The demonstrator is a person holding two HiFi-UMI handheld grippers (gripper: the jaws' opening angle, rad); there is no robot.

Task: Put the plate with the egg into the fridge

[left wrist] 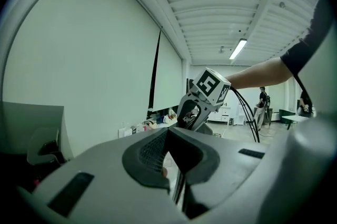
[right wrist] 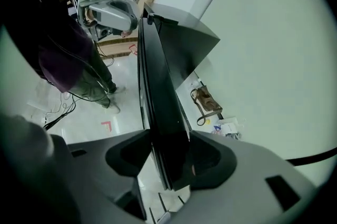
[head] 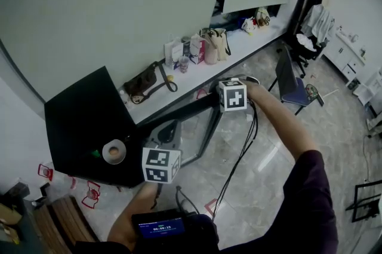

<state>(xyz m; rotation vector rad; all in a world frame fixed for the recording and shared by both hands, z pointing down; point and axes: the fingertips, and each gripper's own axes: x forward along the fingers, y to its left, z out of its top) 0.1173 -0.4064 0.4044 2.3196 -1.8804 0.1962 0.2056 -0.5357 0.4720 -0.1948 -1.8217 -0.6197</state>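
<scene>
Looking down in the head view, the marker cubes cover both sets of jaws. The fridge (head: 77, 109) at centre left shows only its black top and its open door (head: 185, 108); the inside is out of sight. What lies on the plate (head: 105, 154) is just a small brownish blob. The bags and cartons on the far counter (head: 239, 46), upper middle, are too small to name.

Low in the right claw (right wrist: 169, 136) view, the dark door merges with the dark pads, so I can't tell whether they press on it. The left claw (left wrist: 168, 129) has its tips together, with a thin dark strip behind them that I can't identify.

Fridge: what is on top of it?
A plate with an egg sits on the fridge's black top, with a small green thing beside it. The top covers the inside, so what is in there cannot be seen.
</scene>
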